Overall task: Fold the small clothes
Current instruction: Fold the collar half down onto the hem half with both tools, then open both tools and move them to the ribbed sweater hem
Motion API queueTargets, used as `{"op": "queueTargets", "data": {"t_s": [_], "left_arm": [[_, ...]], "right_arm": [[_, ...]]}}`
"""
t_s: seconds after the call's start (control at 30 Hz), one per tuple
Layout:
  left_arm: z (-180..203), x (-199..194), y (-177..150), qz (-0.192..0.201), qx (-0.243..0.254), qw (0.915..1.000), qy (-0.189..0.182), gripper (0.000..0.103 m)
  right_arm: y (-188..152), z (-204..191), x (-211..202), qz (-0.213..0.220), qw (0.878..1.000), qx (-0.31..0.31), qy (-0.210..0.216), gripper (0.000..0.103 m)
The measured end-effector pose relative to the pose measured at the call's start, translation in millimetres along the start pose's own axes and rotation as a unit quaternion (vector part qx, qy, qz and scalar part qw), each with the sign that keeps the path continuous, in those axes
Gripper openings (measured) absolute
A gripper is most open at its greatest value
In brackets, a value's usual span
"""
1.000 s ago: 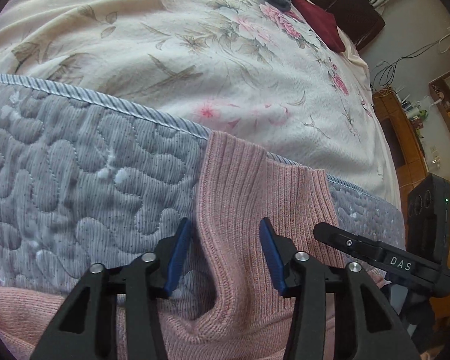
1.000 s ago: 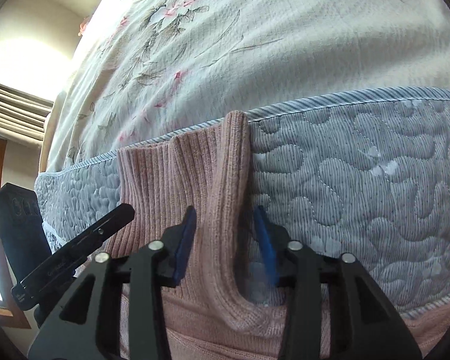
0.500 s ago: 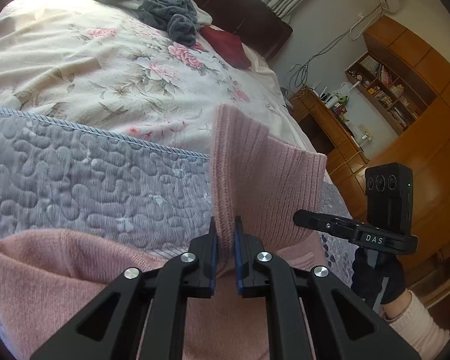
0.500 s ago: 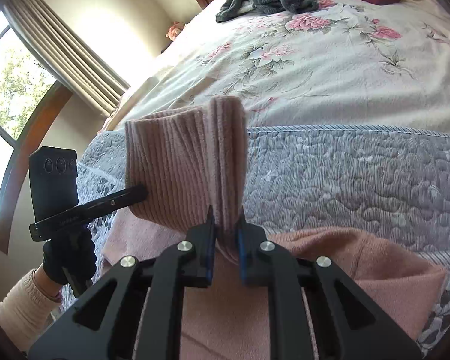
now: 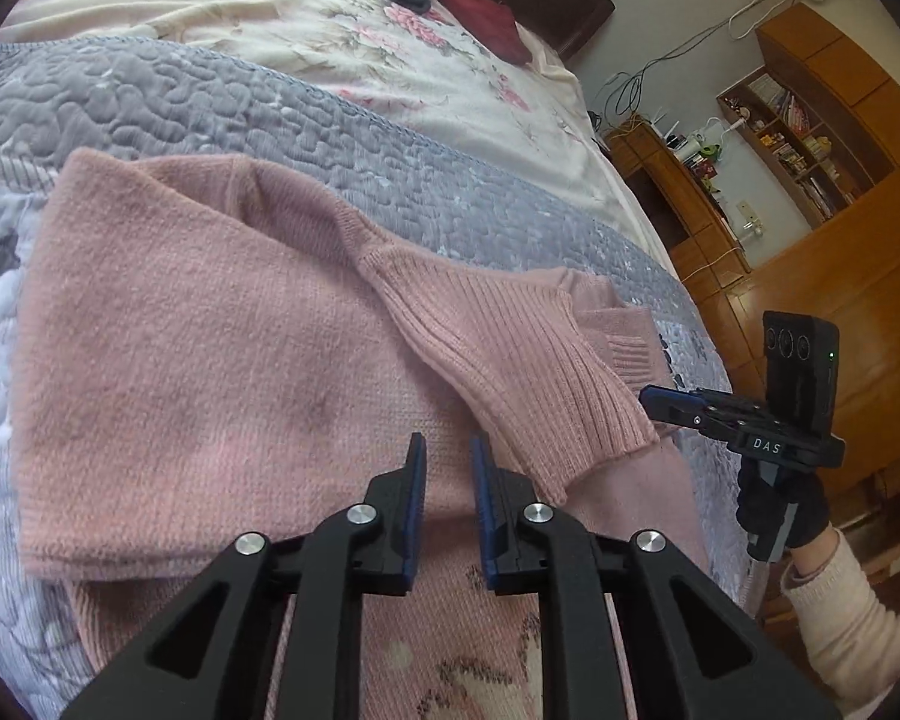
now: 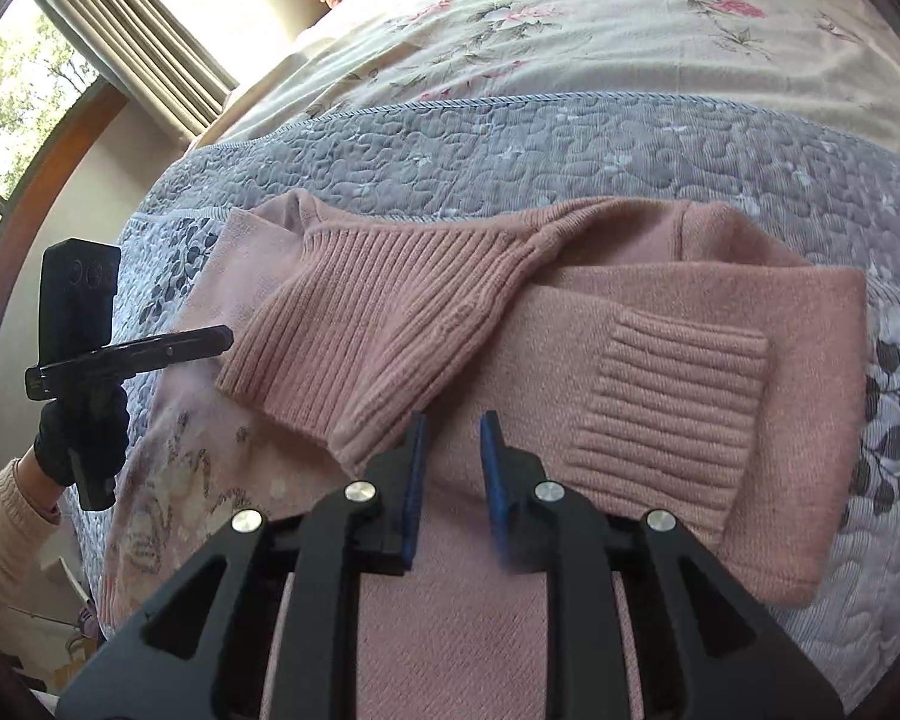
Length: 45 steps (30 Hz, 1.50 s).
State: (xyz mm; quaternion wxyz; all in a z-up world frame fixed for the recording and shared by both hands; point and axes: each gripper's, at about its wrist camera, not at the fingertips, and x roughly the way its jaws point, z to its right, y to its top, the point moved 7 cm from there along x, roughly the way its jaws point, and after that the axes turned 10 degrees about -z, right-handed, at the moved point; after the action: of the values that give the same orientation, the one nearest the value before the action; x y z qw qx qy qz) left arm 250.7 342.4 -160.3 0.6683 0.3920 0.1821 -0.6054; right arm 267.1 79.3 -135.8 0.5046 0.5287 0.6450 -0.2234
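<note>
Lying flat on quilt (image 6: 570, 144): pink sweater (image 5: 222, 360), ribbed collar (image 6: 378, 312) flopped forward.

White letters "DAS" are showing on the black body of the right hand-held gripper (image 5: 660, 402), at the right edge of the scene
</note>
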Motion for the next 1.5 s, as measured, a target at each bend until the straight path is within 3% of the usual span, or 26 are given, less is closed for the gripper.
{"op": "queueTargets", "data": {"t_s": [0.1,0.13,0.27,0.33,0.37,0.4,0.43,0.57,0.63,0.8,0.93,1.0,1.03,1.1,1.17,1.27,1.5], "left_arm": [[4,-3,-4,0.004,-0.03,0.9991,-0.029,0.039],[8,-1,-3,0.005,-0.037,0.9986,-0.038,0.04],[17,21,6,-0.017,-0.072,0.9962,-0.047,0.051],[13,38,8,-0.035,-0.096,0.9934,-0.052,0.049],[11,44,9,-0.04,-0.108,0.9919,-0.055,0.04],[9,48,10,-0.042,-0.117,0.9904,-0.061,0.018],[8,52,11,-0.048,-0.125,0.9887,-0.068,0.009],[11,33,25,-0.01,-0.11,0.99,-0.087,0.009],[6,28,29,-0.002,-0.109,0.9904,-0.085,0.009],[-14,48,16,-0.041,-0.11,0.9926,-0.032,0.01],[-16,49,9,-0.029,-0.111,0.9931,-0.028,0.01],[-11,45,7,-0.025,-0.104,0.9942,-0.004,0.013],[-5,41,4,-0.024,-0.098,0.9948,0.014,0.015],[8,26,-6,-0.015,-0.077,0.9951,0.06,0.031],[22,3,-25,0.006,-0.053,0.9939,0.097,0.035],[42,-37,-73,0.034,-0.026,0.9872,0.154,0.041],[44,-110,-208,0.03,-0.043,0.9639,0.261,0.046]], "right_arm": [[-3,-3,-5,0.006,0.998,0.04,0.056,0.039],[1,-6,-5,0.006,0.996,0.053,0.069,0.045],[17,-10,16,-0.024,0.991,0.097,0.088,0.05],[21,-8,32,-0.049,0.988,0.116,0.085,0.046],[21,-8,38,-0.058,0.987,0.123,0.089,0.03],[22,-9,42,-0.064,0.984,0.126,0.106,0.02],[23,-12,41,-0.062,0.982,0.129,0.121,0.013],[26,-24,22,-0.025,0.982,0.104,0.154,0.012],[26,-19,25,-0.028,0.985,0.104,0.138,0.012],[15,-3,54,-0.055,0.989,0.107,0.084,0.011],[9,1,59,-0.044,0.988,0.12,0.09,0.011],[6,-1,51,-0.037,0.989,0.117,0.077,0.012],[3,-4,44,-0.029,0.991,0.109,0.066,0.018],[-9,-11,22,-0.01,0.994,0.099,0.046,0.025],[-33,-22,-5,0.018,0.995,0.091,0.047,0.026],[-88,-38,-40,0.039,0.996,0.075,0.004,0.028],[-236,-53,-88,0.041,0.992,0.106,-0.06,0.036]]}}
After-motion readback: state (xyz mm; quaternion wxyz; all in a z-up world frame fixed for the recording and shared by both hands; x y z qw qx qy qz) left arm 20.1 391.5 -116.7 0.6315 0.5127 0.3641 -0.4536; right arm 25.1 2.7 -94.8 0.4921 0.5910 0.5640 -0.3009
